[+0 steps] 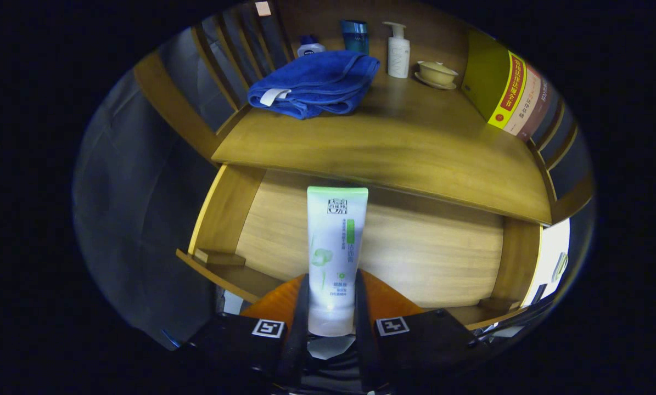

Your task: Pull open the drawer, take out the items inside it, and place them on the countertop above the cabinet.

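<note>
One tube in gripper over open drawer, below countertop.

The gripper is clamped on a tube, both fingers pressing its sides, above the open drawer, whose bare wooden floor lies free beneath and to either side. Beyond it, the front half of the countertop is open. Farther back a folded blue towel takes the left part, with a small jar, a dark bottle, a pump bottle and a lidded cup along the rear. Books block the right side.
</note>
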The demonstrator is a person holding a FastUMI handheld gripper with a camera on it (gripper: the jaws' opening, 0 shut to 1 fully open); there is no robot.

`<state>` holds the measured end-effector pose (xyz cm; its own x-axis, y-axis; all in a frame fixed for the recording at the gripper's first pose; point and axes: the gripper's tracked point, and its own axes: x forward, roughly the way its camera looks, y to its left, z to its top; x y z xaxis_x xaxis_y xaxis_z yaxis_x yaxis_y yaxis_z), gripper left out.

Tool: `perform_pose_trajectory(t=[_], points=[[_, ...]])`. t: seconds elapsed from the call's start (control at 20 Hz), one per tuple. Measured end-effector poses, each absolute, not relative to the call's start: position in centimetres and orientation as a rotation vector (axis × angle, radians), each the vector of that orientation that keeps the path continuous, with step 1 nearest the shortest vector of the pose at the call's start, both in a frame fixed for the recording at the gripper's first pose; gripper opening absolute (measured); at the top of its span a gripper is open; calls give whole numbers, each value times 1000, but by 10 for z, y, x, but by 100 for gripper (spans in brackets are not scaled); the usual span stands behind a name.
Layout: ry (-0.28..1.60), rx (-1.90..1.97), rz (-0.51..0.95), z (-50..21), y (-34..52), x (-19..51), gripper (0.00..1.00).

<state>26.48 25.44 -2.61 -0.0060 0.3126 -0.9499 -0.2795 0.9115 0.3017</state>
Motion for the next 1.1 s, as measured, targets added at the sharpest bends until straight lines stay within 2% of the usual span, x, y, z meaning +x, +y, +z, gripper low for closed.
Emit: perform_pose_trajectory(t=[0.15, 0.25, 0.45, 0.55, 0.75, 1.1], points=[[1421, 58, 457, 13, 257, 285, 47], [1346, 56, 436, 41, 248, 331, 47], [1242, -18, 313, 38, 206, 452, 47], [1240, -17, 272, 8, 199, 491, 46], [1267, 14, 235, -54, 212, 517, 47], [1290, 19, 183, -79, 209, 525, 47]])
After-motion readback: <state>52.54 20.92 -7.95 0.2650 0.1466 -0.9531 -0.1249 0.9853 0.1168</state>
